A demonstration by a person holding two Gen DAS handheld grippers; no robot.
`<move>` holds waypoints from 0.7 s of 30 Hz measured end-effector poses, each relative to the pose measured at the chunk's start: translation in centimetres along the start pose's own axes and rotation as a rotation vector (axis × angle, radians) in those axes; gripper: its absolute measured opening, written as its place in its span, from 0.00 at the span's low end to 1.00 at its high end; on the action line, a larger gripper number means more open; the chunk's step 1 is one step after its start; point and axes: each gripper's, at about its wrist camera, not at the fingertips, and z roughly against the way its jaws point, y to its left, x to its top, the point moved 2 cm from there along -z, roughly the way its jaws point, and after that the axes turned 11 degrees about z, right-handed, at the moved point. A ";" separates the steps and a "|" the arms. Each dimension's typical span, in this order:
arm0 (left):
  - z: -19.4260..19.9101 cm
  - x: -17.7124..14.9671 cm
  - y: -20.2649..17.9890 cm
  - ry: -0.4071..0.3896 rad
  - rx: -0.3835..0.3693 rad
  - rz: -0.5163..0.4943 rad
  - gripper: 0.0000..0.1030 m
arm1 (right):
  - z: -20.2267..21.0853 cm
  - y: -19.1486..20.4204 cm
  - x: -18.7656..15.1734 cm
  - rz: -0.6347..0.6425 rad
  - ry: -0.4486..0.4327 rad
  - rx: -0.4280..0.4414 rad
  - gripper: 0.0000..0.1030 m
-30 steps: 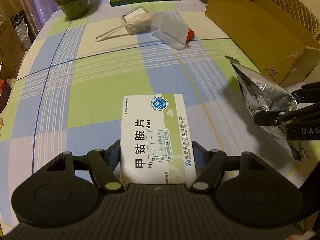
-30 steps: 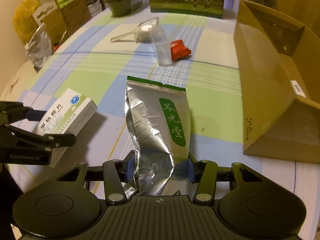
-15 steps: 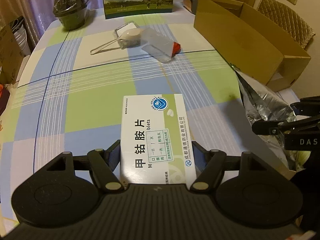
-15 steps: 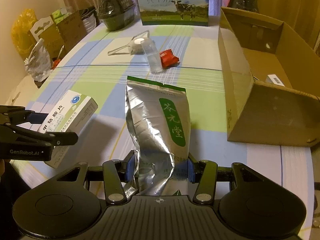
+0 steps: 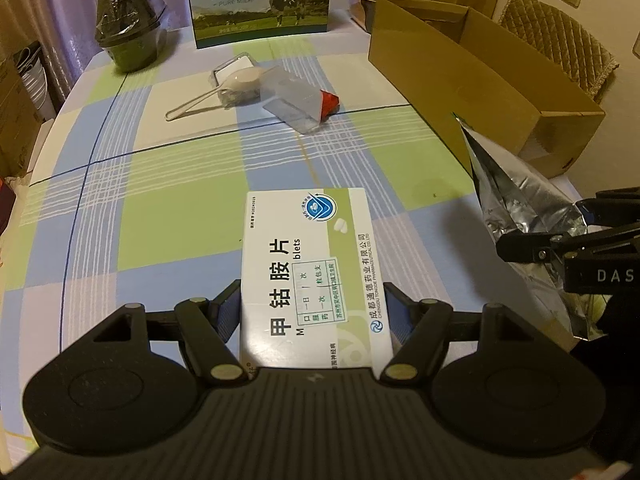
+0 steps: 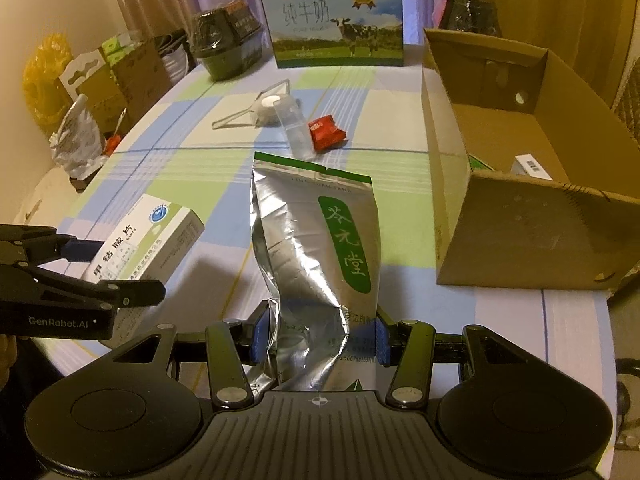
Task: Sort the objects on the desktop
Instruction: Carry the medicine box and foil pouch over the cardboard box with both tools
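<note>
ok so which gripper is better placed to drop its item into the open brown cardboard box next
Right. The right gripper, shut on the crinkled silver foil pouch with a green label, has the open brown cardboard box just ahead to its right. The left gripper, holding the white and green medicine carton, sits farther away, with the pouch between.

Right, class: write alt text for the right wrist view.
The right gripper holds a silver foil pouch above a checked tablecloth. To its left, the left gripper holds a white medicine box; an open cardboard box sits to the right.
</note>
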 end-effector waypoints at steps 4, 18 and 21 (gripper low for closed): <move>0.2 0.1 -0.3 -0.004 -0.005 -0.003 0.66 | 0.4 -0.1 -0.1 -0.004 -0.008 -0.001 0.45; 1.4 1.8 -2.2 -0.046 -0.019 -0.019 0.66 | 3.6 -1.6 2.4 -0.014 -0.088 -0.018 0.45; 1.8 2.6 -3.1 -0.061 -0.029 -0.033 0.66 | 4.4 -2.4 3.3 -0.022 -0.109 -0.026 0.45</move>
